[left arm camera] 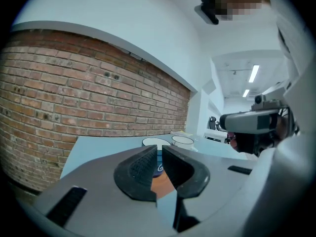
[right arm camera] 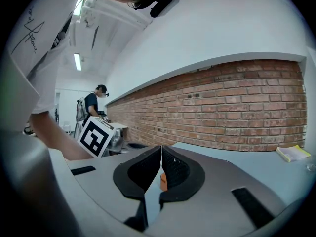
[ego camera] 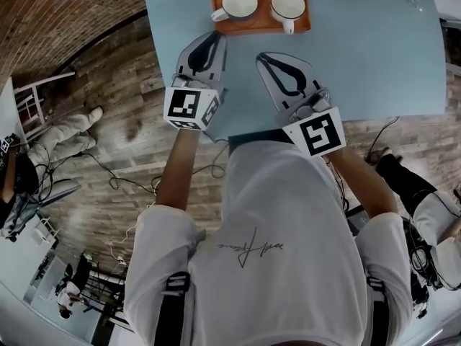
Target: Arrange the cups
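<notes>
- Shut, or all but shut, on the left gripper [left arm camera: 159, 151]: jaws with only a sliver of gap at the tips, nothing held.
- Much the same on the right gripper [right arm camera: 161, 149]: jaws meeting at the tips, empty, with a speck of orange showing through the slit lower down.
- Straight ahead of the left jaws, just past the tips: a white-rimmed cup [ego camera: 239, 3], handle turned out to the left.
- To the right of it and not touching: a second white cup [ego camera: 288, 4], handle turned back toward the person.
- Beneath both cups: an orange tray [ego camera: 261, 24], long axis running left to right, square across the line of the jaws.
- Beneath the tray: a pale blue table [ego camera: 374, 56], with both grippers held low over its near part.
- Nearer of the two: the left gripper, tips just short of the tray's near left corner and in line with the left cup.
- Farther back: the right gripper, angled inward toward the tray's near edge, short of the right cup's handle.
- Judged not yet begun: both cups untouched, and a widening of the jaws needed before either can be taken.
</notes>
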